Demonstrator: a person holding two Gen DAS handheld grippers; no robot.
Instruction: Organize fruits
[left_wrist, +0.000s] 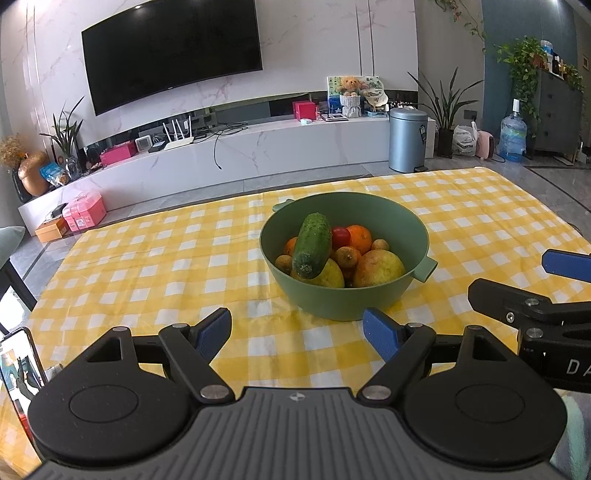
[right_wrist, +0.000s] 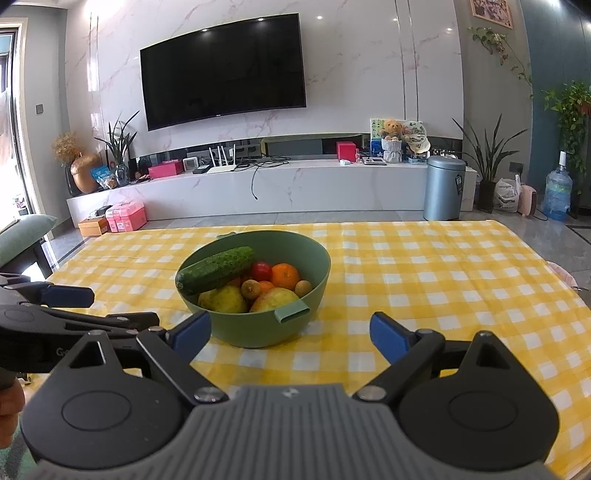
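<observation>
I hold two grippers over a table with a yellow and white checked cloth (left_wrist: 147, 266). My left gripper (left_wrist: 297, 334) is wide open, and nothing is between its blue pads. My right gripper (right_wrist: 290, 334) is wide open too, and it holds nothing.

A green bowl (left_wrist: 354, 295) sits on the cloth in front of me. It is just past the tips of both grippers, and they do not touch it. The bowl has a small handle (right_wrist: 291, 314) that sticks out on the side near my right gripper.

The bowl is full of food. A bumpy green cucumber (left_wrist: 312, 245) lies on top of the pile, with one end leaning toward the rim. Under it is a yellow-green pear (left_wrist: 328, 275). Next to that is a bigger pear with a red-orange blush (left_wrist: 378, 267). Behind them sit an orange (left_wrist: 358, 236) and a small red tomato (left_wrist: 340, 233). A few small brown fruits (right_wrist: 251, 288) are tucked in between.

From the left camera I can see my right gripper at the right edge of the view, beside the bowl. From the right camera I can see my left gripper (right_wrist: 70, 295) at the left edge.

Far behind the table are a big black TV (right_wrist: 221, 70) on the wall and a round grey bin (right_wrist: 443, 186) on the floor
</observation>
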